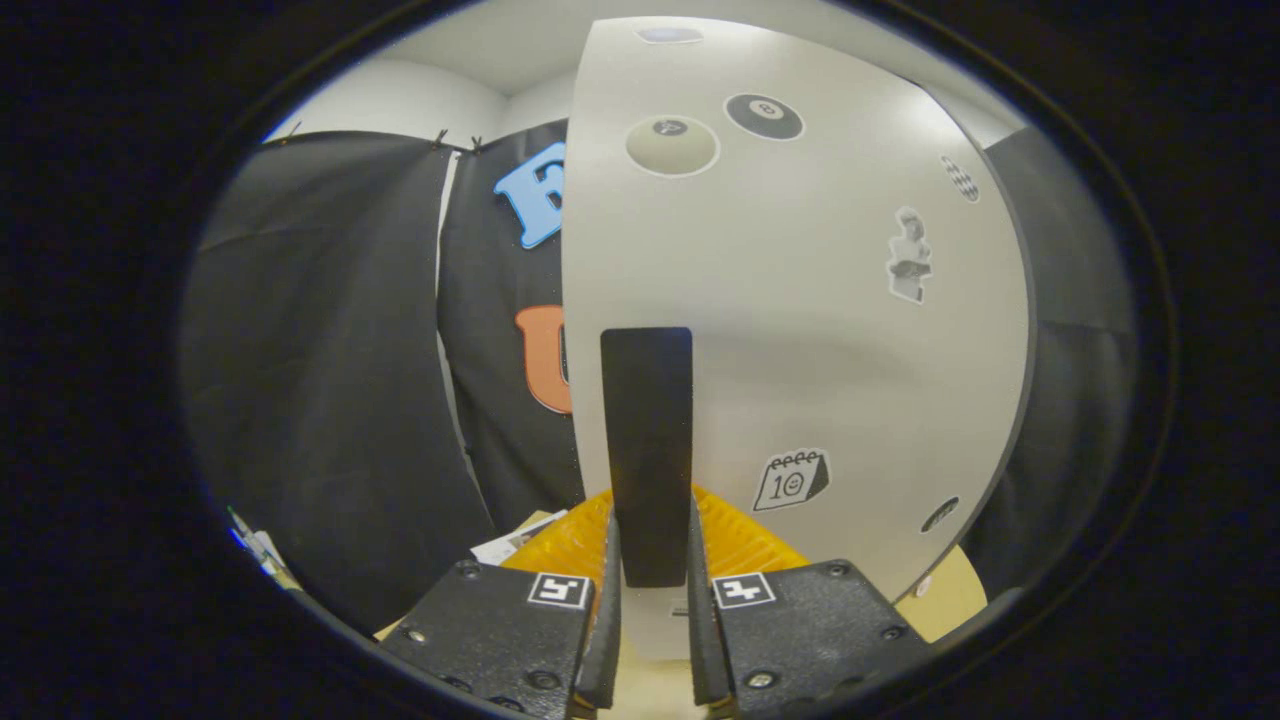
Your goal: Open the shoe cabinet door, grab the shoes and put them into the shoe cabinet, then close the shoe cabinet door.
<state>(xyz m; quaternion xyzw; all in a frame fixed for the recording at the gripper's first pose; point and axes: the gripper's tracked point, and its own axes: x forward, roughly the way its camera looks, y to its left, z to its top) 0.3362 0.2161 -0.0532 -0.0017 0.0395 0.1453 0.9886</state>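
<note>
- The claw is clenched on the handle of the shoe cabinet door: both fingers press the dark upright bar from either side, near its lower end.
- The handle's long axis runs straight up and away from the fingertips, in line with the claw's forward look, so the grip lies square across the bar rather than along it.
- The door is a pale panel with stickers. Its free edge lies just left of the handle; the rest of the panel spreads off to the right, where the hinge side probably is, though the hinge itself cannot be seen.
- From this, whichever way the door has to swing, the pull or push should follow an arc about that right side, with the claw kept across the bar so it does not slip along it.
- Whether the door stands shut, ajar or part open cannot be told from here.
- Something ribbed and orange shows low down, behind the handle and just beyond the fingertips; what it is stays unclear.
- A pale surface shows low on the right below the door.
- No shoes can be placed from this view.
</note>
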